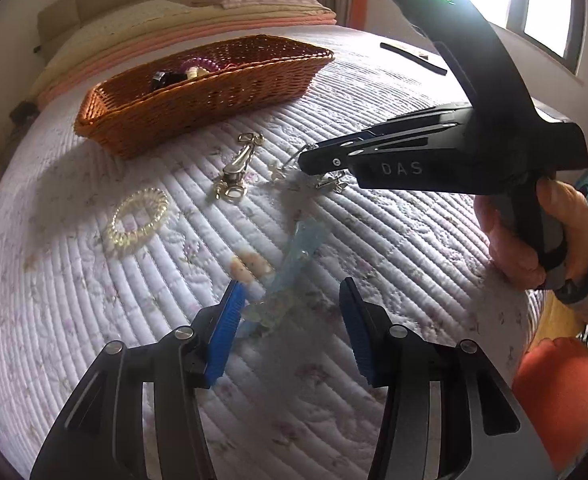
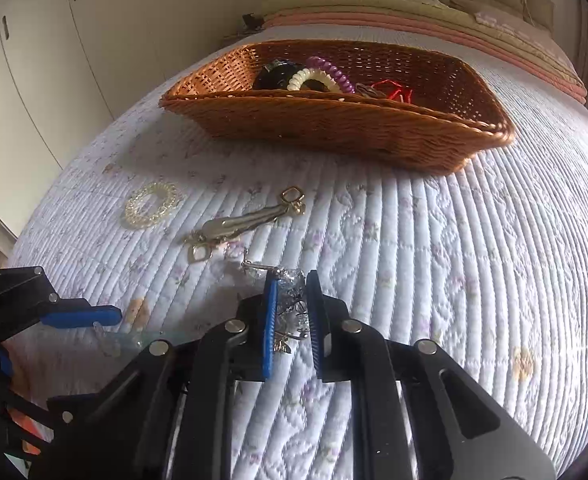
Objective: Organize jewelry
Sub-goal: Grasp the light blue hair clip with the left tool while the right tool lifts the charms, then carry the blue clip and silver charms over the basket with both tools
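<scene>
The wicker basket on the quilted bedspread is the landmark, and it already holds part of the jewelry: a purple coiled band, a cream coiled band, a black piece and something red. So the sorting is under way but, by my judgement, only about half done.

At least 4 items remain outside the basket, all on the quilt on its near side. A clear coiled band lies well apart from the basket, toward its left end in the left wrist view. A gold clasp piece lies nearer the basket, just in front of its long wall. Beyond that, further from the basket, sits a small tangle of silver jewelry, and a pale blue translucent clip lies furthest out.

The right gripper has its blue pads drawn close on either side of the silver tangle and appears to be pinching it, with the piece not yet lifted off the quilt. The left gripper stands released, its jaws apart on either side of the blue clip, whose near end sits beside the left pad; I cannot tell whether they touch.

What is left, as I judge it: carry the silver tangle to the basket, then the clip, the gold piece and the clear band.
</scene>
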Motion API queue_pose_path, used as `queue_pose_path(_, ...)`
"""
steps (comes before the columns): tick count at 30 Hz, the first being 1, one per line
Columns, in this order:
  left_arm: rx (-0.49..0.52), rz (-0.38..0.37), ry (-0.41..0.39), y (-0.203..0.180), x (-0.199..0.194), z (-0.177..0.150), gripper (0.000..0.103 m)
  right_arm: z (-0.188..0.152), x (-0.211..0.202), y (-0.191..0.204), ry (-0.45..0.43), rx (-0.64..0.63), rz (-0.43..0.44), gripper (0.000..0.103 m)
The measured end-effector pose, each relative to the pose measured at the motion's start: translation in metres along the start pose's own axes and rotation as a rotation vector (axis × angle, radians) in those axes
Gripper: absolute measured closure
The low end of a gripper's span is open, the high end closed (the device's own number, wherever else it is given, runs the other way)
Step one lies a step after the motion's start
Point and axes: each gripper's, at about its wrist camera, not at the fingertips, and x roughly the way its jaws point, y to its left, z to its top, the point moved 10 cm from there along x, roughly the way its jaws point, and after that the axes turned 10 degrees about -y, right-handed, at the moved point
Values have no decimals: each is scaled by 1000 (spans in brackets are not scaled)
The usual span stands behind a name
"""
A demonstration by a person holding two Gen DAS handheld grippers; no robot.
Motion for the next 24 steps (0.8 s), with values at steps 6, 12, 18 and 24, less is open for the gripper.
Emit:
queue_pose_path(6,-88,22,-10,4,-5,-2,65,-9,-18,-10,-25,72,4,95)
queue_pose_path(12,-111,89,-18,10,-7,-5,84,-12,-28,-19,-35,140,22,95)
queue_pose_path(18,-225,111,-116,13,-18,7,97,-8,-46,-19,-70,181,57,95)
queue_pose_path(24,-268,94,-246,13,-44,40,98,11,-74,-16,-126,209,103,95)
